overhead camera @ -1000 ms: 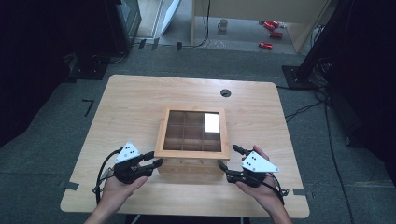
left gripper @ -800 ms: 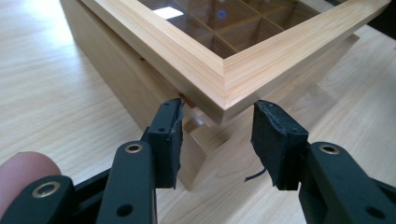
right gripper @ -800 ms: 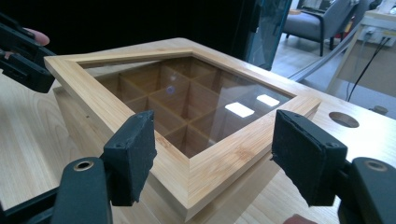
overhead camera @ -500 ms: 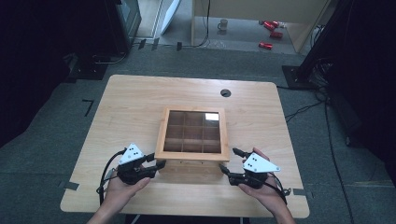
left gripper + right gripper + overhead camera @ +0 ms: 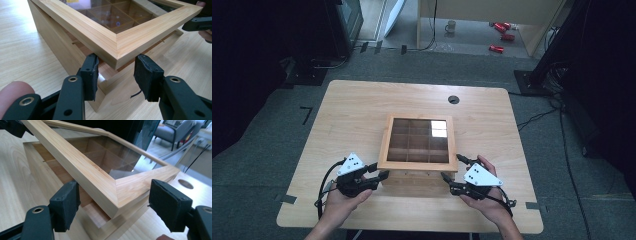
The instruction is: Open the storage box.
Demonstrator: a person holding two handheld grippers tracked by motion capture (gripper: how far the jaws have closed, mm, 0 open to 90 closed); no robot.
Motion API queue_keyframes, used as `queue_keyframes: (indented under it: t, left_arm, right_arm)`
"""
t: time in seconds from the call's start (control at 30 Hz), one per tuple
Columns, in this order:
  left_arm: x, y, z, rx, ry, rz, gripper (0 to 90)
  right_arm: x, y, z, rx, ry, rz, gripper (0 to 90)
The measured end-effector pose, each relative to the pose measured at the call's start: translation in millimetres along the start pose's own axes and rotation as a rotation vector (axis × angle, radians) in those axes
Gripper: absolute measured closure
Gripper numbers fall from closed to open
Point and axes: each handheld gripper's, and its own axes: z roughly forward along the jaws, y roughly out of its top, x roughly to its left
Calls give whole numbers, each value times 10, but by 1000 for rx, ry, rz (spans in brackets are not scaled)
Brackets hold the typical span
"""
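Grey carpet surrounds a light wooden table (image 5: 362, 115) in a dim room, with a mug (image 5: 451, 26) and red items (image 5: 502, 36) on the floor toward 12 o'clock and cables (image 5: 537, 117) trailing off at 3 o'clock. Just toward 6 o'clock of the table's centre sits a wooden box (image 5: 414, 184) divided into square compartments, and its glass-paned lid (image 5: 418, 141) is raised at the near edge, tilted up from the far side, so a gap shows between lid frame and box wall in both gripper views. At 7 o'clock of the box, the left tool (image 5: 381, 175) is held in a hand (image 5: 339, 202); its jaws are spread on either side of the lid's near left corner (image 5: 116, 53), one pad (image 5: 91, 72) close against the frame's edge, the other pad (image 5: 146, 75) just clear of it. At 5 o'clock of the box, the right tool (image 5: 446, 176) is held in the other hand (image 5: 487, 202), its jaws also spread wide around the lid's near right corner (image 5: 116, 195); whether either pad (image 5: 66, 203) touches the wood there I cannot tell. A round cable hole (image 5: 453, 99) lies in the table toward 12 o'clock of the box.
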Motion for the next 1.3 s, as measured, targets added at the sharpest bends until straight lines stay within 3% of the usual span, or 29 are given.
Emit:
queue_keyframes:
  t: [0.17, 0.43, 0.53, 0.67, 0.83, 0.97, 1.0, 1.03, 1.1, 1.17, 1.3]
  left_arm:
    - [16, 7, -16, -11, -5, -7, 543]
    - [76, -2, -92, -34, -14, -17, 446]
    - [135, -27, -185, -51, -19, -8, 436]
    - [269, -76, -312, -77, -16, -43, 435]
    - [408, -168, -348, -66, 51, -47, 399]
    - [579, -299, -245, -4, 147, -95, 248]
    - [579, -299, -245, -4, 147, -95, 212]
    - [656, -356, -184, 35, 177, -116, 170]
    - [687, -386, -157, 51, 197, -126, 158]
    - [772, -470, -82, 105, 238, -141, 147]
    - [839, -525, -34, 140, 254, -184, 148]
  right_arm:
    - [-10, 34, 13, -8, -5, -28, 248]
    - [-43, 79, 17, 5, 10, -47, 243]
    - [-44, 82, 19, 9, 13, -51, 243]
    - [-77, 108, 12, -17, 17, -33, 243]
    - [-114, 162, 7, -32, 23, -23, 245]
    - [-157, 250, 6, -33, 26, -32, 250]
    - [-167, 267, 7, -33, 26, -32, 250]
    - [-176, 285, 8, -32, 27, -33, 250]
    - [-185, 303, 9, -33, 28, -32, 252]
    - [-221, 361, 8, -44, 41, -45, 294]
    - [-250, 427, 10, -55, 49, -52, 336]
